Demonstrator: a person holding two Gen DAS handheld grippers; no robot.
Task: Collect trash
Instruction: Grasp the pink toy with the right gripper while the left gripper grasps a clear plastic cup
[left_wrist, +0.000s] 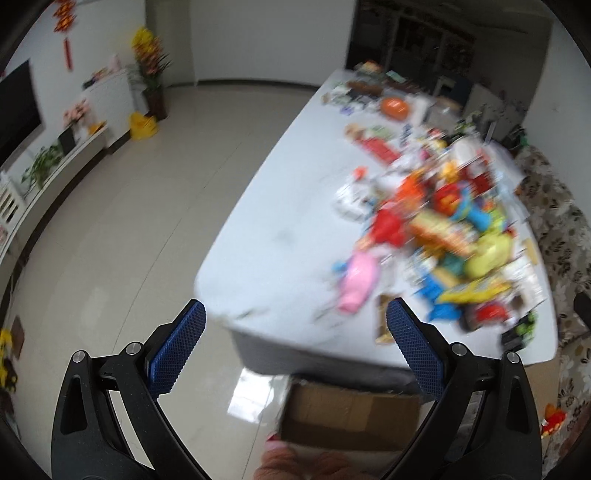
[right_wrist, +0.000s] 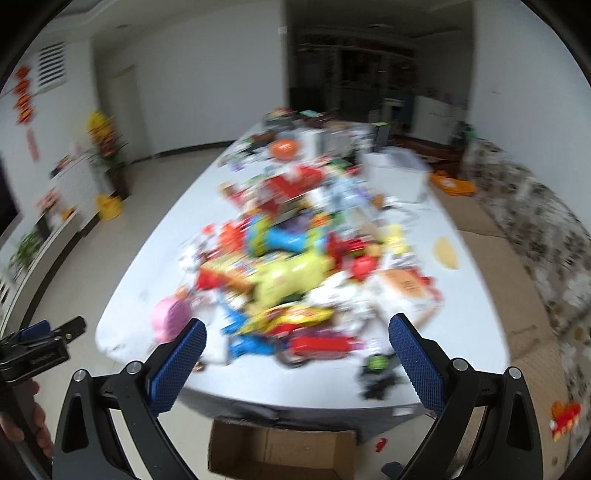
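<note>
While both grippers hung spread wide, gripping nothing, the trash pile (right_wrist: 295, 266) hogged the table (left_wrist: 280, 206).
Left gripper (left_wrist: 295, 332) hovered over its near corner, right gripper (right_wrist: 297, 350) over the near edge; cardboard box (right_wrist: 280, 448) sat below, bare floor (left_wrist: 147, 229) leftward.

Glossy tiled floor (left_wrist: 147, 221); matt cardboard box (right_wrist: 280, 454); textured claw pads (left_wrist: 177, 350).
</note>
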